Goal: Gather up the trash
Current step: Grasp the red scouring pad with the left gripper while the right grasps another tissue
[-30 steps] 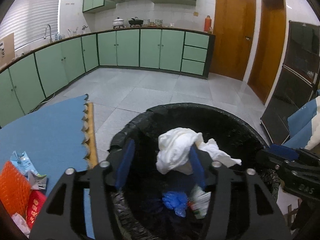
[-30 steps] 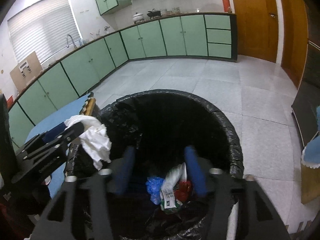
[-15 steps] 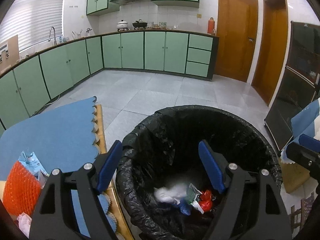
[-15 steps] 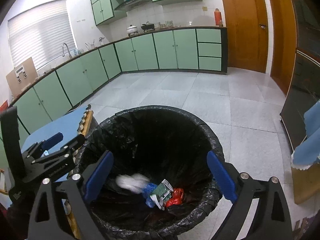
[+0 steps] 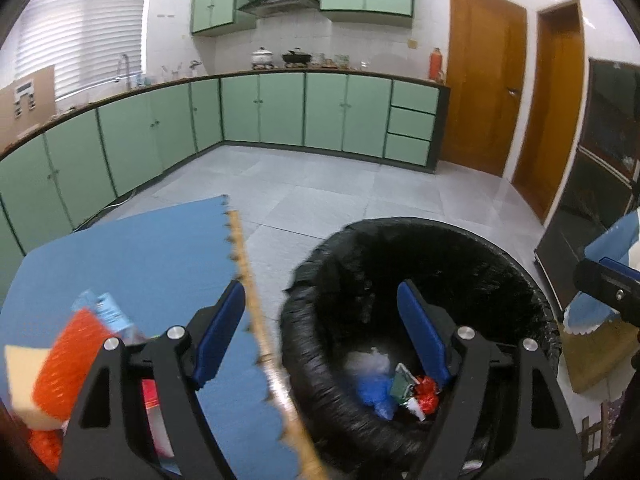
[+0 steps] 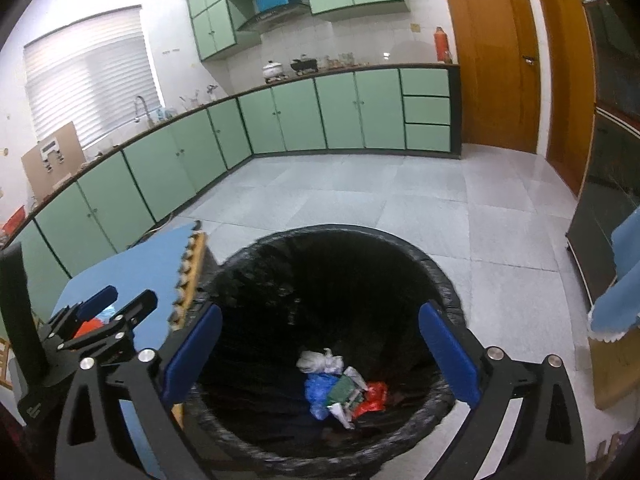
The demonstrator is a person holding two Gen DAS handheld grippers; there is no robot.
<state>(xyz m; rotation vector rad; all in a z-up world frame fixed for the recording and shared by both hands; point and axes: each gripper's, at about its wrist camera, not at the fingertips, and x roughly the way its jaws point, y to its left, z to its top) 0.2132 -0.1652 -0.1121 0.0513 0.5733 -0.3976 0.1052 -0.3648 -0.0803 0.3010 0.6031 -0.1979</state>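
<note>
A black-lined trash bin (image 5: pixel 400 232) (image 6: pixel 340 232) stands on the floor beside the table. At its bottom lie a crumpled white tissue (image 6: pixel 318 362) (image 5: pixel 370 360), a blue wrapper (image 6: pixel 318 392), a green packet (image 6: pixel 342 390) and a red wrapper (image 6: pixel 372 396). My left gripper (image 5: pixel 320 292) is open and empty, straddling the table edge and the bin's left rim. Above the bin, my right gripper (image 6: pixel 320 312) has its jaws opening wide, with nothing between them. On the blue mat (image 5: pixel 140 248) lie an orange mesh (image 5: pixel 68 356), a light blue packet (image 5: pixel 108 308) and a red packet (image 5: pixel 150 396).
The table's wooden edge (image 5: pixel 256 320) runs close along the bin's left side. Green cabinets (image 6: pixel 280 116) line the far walls across a grey tiled floor (image 6: pixel 360 192). A dark cabinet (image 5: pixel 592 200) and another blue-covered surface (image 6: pixel 616 304) are on the right.
The left gripper let go of the white tissue, which dropped into the bin. Both grippers opened wide. The left one swung left toward the table; the right one rose.
</note>
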